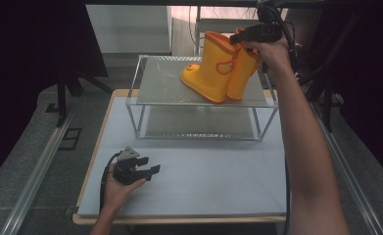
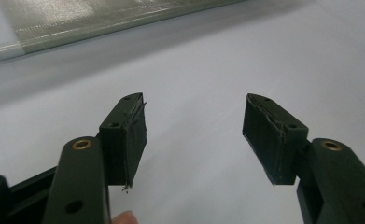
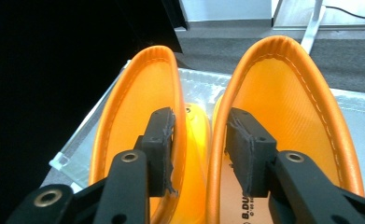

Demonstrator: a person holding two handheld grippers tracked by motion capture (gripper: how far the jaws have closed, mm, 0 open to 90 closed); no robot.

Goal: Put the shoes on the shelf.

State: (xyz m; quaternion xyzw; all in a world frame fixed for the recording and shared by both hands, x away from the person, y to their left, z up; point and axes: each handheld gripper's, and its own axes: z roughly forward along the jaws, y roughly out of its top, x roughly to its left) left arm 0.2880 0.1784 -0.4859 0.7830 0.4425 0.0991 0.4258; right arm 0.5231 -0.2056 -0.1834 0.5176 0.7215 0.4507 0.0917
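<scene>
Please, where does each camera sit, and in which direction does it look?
High view: above the table, looking forward and down at the rack and boots; both forearms and grippers show.
Left gripper view: on the left gripper, facing the table; its open jaws show.
Right gripper view: on the right gripper, looking into the boots, a pad in each.
Shared: boots.

Two yellow boots (image 1: 218, 66) with orange rims stand upright, side by side, touching, on the shelf (image 1: 164, 83) top.
</scene>
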